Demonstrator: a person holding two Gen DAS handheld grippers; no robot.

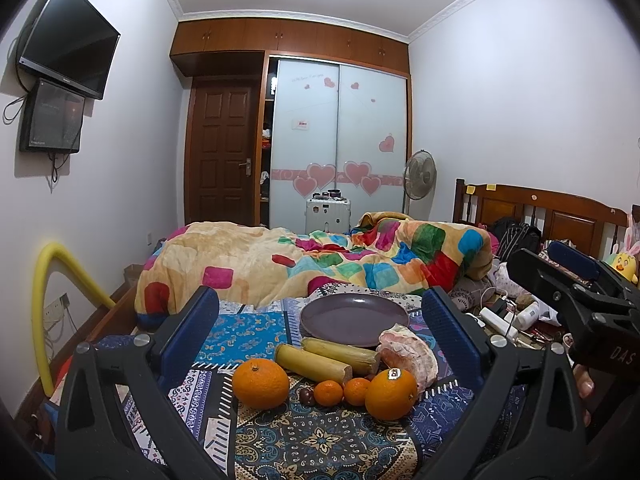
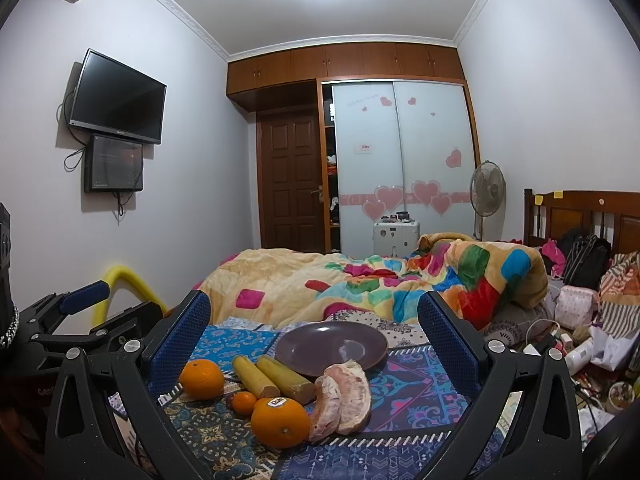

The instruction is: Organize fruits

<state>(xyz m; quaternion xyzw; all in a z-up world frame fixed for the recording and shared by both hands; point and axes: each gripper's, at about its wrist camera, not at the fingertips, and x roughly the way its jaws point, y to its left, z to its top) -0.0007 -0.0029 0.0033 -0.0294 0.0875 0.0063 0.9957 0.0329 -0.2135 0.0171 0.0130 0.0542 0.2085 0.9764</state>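
An empty purple plate (image 1: 354, 320) (image 2: 332, 347) sits on a patterned cloth. In front of it lie two yellow sugarcane pieces (image 1: 324, 358) (image 2: 276, 378), peeled pomelo segments (image 1: 410, 354) (image 2: 344, 400), a large orange (image 1: 261, 383) (image 2: 201, 379), a stickered orange (image 1: 391, 393) (image 2: 280, 422), two small tangerines (image 1: 342, 392) with one showing in the right wrist view (image 2: 244, 403), and a dark red fruit (image 1: 306, 395). My left gripper (image 1: 320, 328) is open and empty, short of the fruit. My right gripper (image 2: 314, 332) is open and empty too; it also shows in the left wrist view (image 1: 576, 276).
The patterned cloth (image 1: 320, 448) (image 2: 400, 376) covers the near surface. A colourful quilt (image 1: 320, 264) lies behind the plate. Clutter of bottles and cables (image 2: 576, 352) sits to the right. A yellow foam tube (image 1: 52, 288) arches at the left.
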